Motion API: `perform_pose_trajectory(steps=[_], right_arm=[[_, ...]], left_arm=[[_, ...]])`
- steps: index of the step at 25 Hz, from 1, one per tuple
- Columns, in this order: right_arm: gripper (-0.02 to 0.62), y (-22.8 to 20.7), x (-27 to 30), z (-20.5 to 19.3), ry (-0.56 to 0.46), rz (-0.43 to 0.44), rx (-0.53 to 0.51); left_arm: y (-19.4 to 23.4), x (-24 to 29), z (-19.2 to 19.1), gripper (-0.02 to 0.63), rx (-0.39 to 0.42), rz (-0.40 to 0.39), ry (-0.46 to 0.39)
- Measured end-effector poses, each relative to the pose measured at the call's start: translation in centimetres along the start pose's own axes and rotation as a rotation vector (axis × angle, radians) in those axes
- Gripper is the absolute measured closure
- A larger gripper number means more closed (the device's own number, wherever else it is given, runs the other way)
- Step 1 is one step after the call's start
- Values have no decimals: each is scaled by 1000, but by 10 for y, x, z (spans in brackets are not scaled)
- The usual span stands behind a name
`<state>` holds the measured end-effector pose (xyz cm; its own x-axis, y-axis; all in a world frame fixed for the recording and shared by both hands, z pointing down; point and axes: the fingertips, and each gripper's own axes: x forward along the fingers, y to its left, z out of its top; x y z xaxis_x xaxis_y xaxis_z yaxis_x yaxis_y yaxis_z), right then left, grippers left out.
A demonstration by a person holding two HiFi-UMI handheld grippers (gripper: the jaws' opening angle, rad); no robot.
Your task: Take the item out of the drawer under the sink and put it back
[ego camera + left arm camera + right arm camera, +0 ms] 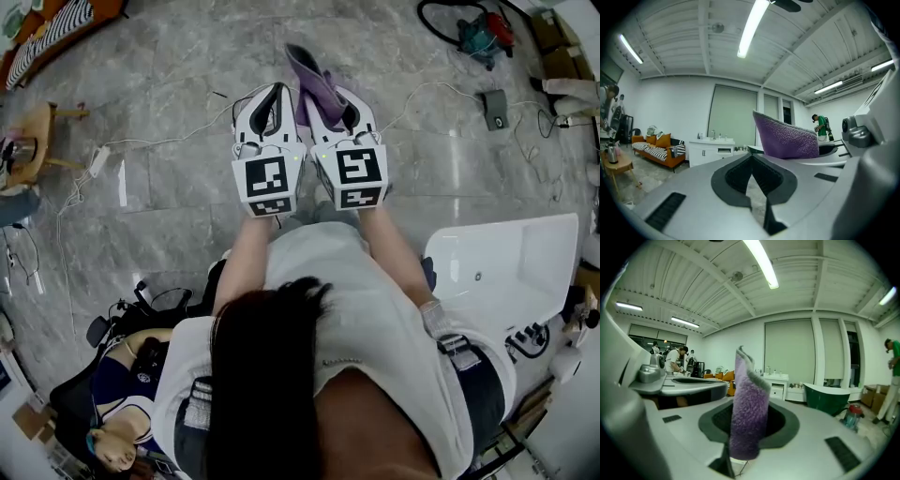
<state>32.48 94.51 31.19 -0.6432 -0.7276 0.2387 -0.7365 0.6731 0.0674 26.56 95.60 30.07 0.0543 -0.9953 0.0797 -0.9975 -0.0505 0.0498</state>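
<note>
Purple terry cloth (749,408) is pinched between the pads of the right tongs (330,111), at the upper middle of the head view above the grey stone floor (169,178). The left tongs (277,94), just beside, are pressed together on nothing. Only a narrow strip of the cloth appears to be clamped, so it could be dropped if the grip is eased, or pulled loose if it is snagged on a drawer edge. The white sink cabinet (712,149) is seen well apart, at the lower left of the left gripper view, so a carry is judged necessary, and the white power strip (98,161) on the floor could be tripped over.
</note>
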Motion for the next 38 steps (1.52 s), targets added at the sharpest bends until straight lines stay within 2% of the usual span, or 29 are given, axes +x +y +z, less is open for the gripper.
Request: perform_pose_trajectory(steps=[15, 22, 38], right_arm=[[474, 3, 7, -6, 7, -53, 39], [469, -22, 35, 3, 4, -43, 41], [469, -107, 141, 34, -2, 8, 38]], left_arm=[[10, 5, -13, 603, -19, -47, 36], [10, 43, -6, 603, -15, -53, 44], [25, 177, 16, 603, -38, 0, 41]])
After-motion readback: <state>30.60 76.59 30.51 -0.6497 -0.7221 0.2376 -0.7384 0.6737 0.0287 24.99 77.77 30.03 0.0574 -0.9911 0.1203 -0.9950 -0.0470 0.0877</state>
